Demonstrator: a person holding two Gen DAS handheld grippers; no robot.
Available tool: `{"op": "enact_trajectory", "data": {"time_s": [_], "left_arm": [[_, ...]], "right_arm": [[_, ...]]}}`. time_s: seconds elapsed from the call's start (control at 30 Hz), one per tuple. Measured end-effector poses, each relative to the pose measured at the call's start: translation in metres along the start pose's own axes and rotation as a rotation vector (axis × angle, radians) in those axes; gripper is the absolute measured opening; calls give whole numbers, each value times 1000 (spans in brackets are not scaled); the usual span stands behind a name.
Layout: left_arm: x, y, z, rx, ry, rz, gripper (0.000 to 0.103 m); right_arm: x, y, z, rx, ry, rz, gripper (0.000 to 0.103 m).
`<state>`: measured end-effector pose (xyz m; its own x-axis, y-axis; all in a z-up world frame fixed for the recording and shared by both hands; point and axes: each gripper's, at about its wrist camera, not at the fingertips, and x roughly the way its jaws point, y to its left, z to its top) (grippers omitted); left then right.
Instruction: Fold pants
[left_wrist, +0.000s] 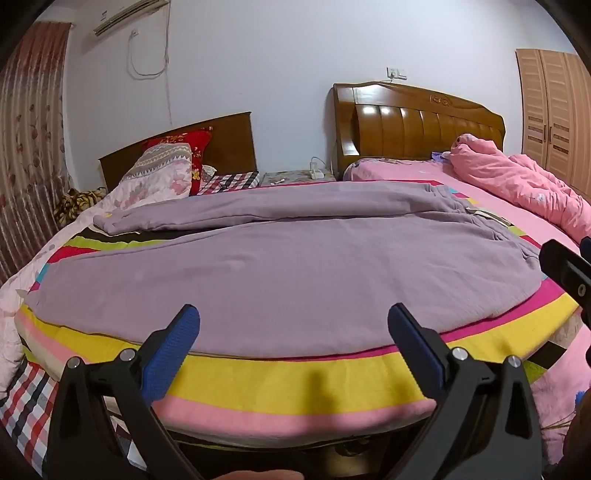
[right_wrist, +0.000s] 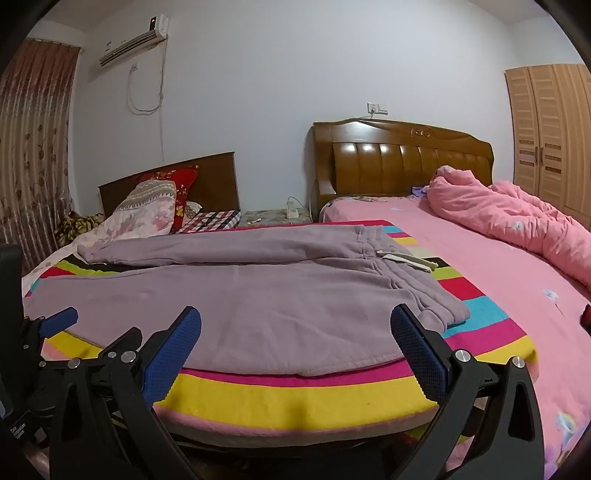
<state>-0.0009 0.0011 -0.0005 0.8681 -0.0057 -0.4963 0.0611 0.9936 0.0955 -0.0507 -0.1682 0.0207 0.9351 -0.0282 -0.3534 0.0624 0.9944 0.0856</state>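
Lilac sweatpants (left_wrist: 280, 266) (right_wrist: 236, 291) lie spread flat on a striped blanket (left_wrist: 295, 380) (right_wrist: 295, 398), waistband to the right, both legs running left, the far leg angled away. A pale drawstring (right_wrist: 406, 260) lies by the waistband. My left gripper (left_wrist: 293, 321) hovers open just short of the near leg's front edge, nothing between its blue pads. My right gripper (right_wrist: 295, 325) is open too, near the front edge toward the waistband side, empty. A black part of the right gripper shows at the right edge of the left wrist view (left_wrist: 565, 273); a blue pad of the left gripper (right_wrist: 61, 317) appears at the left of the right wrist view.
A pink sheet (right_wrist: 480, 266) and a bunched pink quilt (right_wrist: 517, 229) lie right of the blanket. Behind stand a wooden headboard (right_wrist: 402, 162), a nightstand (right_wrist: 273, 218), a second bed with pillows (right_wrist: 147, 210), a wardrobe (right_wrist: 550, 136) and a curtain (right_wrist: 29, 147).
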Motion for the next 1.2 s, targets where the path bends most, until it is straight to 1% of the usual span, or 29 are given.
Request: {"op": "enact_trajectory", "data": {"time_s": [0.67,0.73,1.2], "left_arm": [[-4,8,2,-3,-4,2,102],[-7,13,5,-7,-6,7,102],[-9,11,3,-7,-6,12,102]], "right_arm": [[2,2,0,1,8,6,99],[2,2,-1,1,9,7,99],[4,7,-2,0,14,11,99]]}}
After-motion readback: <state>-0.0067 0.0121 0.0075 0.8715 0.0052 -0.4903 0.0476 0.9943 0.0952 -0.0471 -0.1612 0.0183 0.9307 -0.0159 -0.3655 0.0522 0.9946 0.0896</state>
